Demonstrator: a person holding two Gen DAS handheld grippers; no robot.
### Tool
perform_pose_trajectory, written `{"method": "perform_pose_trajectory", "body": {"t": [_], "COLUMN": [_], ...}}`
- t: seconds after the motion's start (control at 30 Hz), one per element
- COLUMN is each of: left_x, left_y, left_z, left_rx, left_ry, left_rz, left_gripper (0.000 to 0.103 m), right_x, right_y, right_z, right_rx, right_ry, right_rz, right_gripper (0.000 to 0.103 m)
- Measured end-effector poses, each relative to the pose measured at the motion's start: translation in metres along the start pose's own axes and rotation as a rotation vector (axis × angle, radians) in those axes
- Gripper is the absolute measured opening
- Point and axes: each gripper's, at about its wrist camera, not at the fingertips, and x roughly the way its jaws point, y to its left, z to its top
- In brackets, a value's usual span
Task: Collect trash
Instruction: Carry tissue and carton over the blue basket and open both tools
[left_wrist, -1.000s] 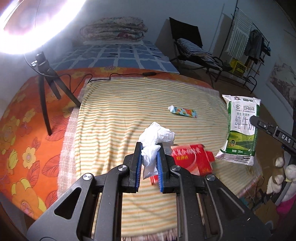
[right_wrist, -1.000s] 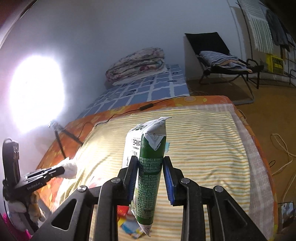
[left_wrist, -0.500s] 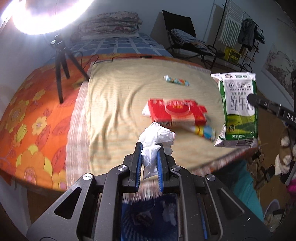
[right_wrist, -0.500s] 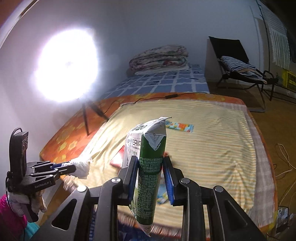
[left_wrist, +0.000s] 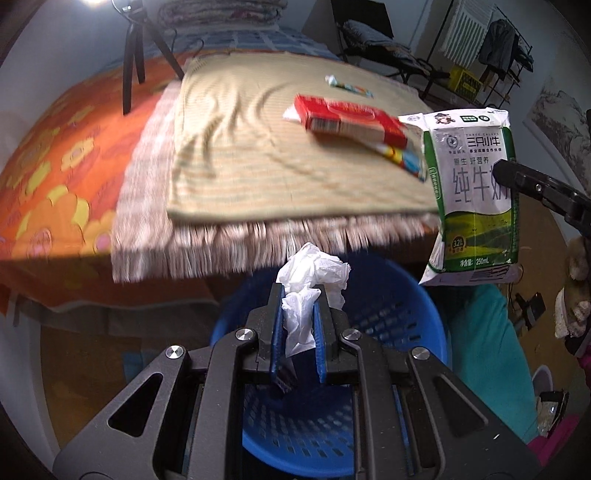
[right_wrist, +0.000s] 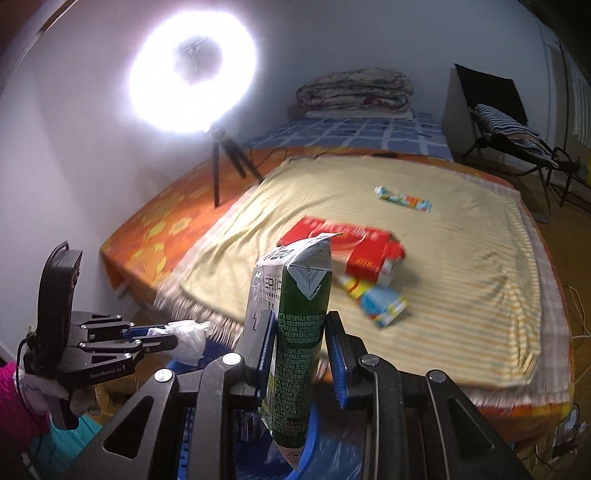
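My left gripper (left_wrist: 300, 325) is shut on a crumpled white tissue (left_wrist: 314, 275) and holds it over a blue perforated basket (left_wrist: 391, 314) on the floor below the bed's near edge. My right gripper (right_wrist: 301, 350) is shut on a green and white milk carton (right_wrist: 301, 332), held upright above the basket's rim (right_wrist: 306, 469). The carton also shows in the left wrist view (left_wrist: 472, 192) at the right. On the striped blanket (right_wrist: 461, 258) lie a red box (right_wrist: 354, 245), a colourful wrapper (right_wrist: 384, 306) beside it and a small tube (right_wrist: 402, 199) farther back.
A ring light on a black tripod (right_wrist: 221, 162) stands on the orange flowered bedspread (left_wrist: 48, 158) at the left. Folded quilts (right_wrist: 354, 92) lie at the bed's head. A black chair (right_wrist: 491, 107) and a clothes rack (left_wrist: 487, 44) stand to the right.
Both grippers have drawn back from over the bed and come down to the blue basket at its near edge, still holding the tissue and the carton.
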Motion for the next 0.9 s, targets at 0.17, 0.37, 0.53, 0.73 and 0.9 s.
{"method": "perform_pose_trajectory", "body": {"t": [0.17, 0.37, 0.53, 0.73, 0.9], "left_x": [0.008, 0.018, 0.03, 0.043, 0.052], "left_y": [-0.007, -0.015, -0.018, -0.02, -0.018], "left_z": [-0.013, -0.025, -0.03, -0.035, -0.041], "left_rx": [0.015, 0.04, 0.06, 0.079, 0.084], "left_ry": [0.035, 0.077, 0.116, 0.161, 0.193], "left_rz": [-0.009, -0.009, 0.006, 0.021, 0.025], "left_gripper": [0.013, 0.013, 0.013, 0.013, 0.02], "right_x": [0.007, 0.013, 0.02, 0.029, 0.039], "right_y": [0.012, 0.02, 0.023, 0.027, 0.024], "right_z": [-0.019, -0.039, -0.052, -0.064, -0.073], "right_rx": [-0.012, -0.032, -0.029, -0.037, -0.01], "right_ry": [0.04, 0.084, 0.121, 0.163, 0.2], "right_rz": [0.01, 0.006, 0.007, 0.012, 0.015], "right_gripper": [0.027, 0.027, 0.028, 0.028, 0.031]}}
